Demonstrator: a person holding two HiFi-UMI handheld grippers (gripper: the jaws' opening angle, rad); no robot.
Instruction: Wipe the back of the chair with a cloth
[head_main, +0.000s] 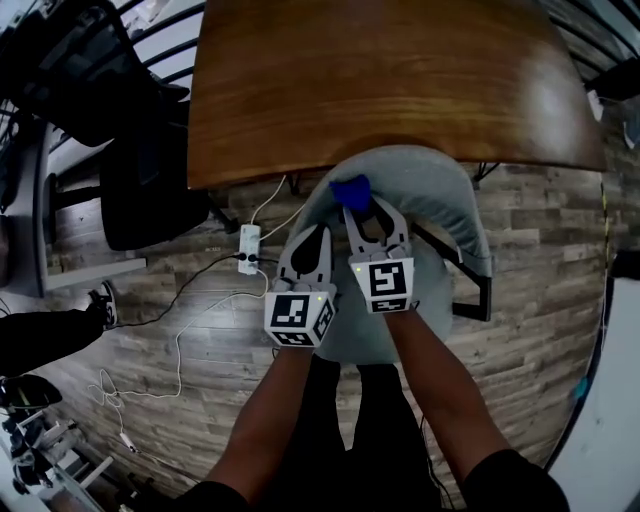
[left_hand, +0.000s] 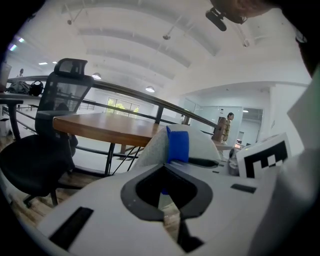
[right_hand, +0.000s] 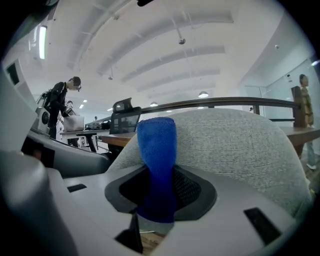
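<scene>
- The wood-plank floor (head_main: 545, 270) fills the lower part of the head view.
- A brown wooden surface (head_main: 380, 80) stands at the far side, with its near edge over the grey chair.
- The grey fabric chair (head_main: 445, 205) is pushed in under that edge, and its curved back faces the person.
- A black office chair (head_main: 140, 190) stands to the left of the surface, well apart from the grey chair.
- The right gripper (head_main: 366, 207) is at the top of the chair back, its jaws clamped on the blue cloth.
- The left gripper (head_main: 315, 236) sits just beside it on the left, slightly nearer. Its jaws are closed together with nothing between them.
- The blue cloth (head_main: 350, 189) stands up from the right gripper's jaws as a narrow folded strip. It lies against the top left part of the chair back, and in the right gripper view it overlaps the grey fabric (right_hand: 240, 145).
- A white power strip (head_main: 249, 246) lies on the floor to the left of the grey chair, with cables trailing from it.
</scene>
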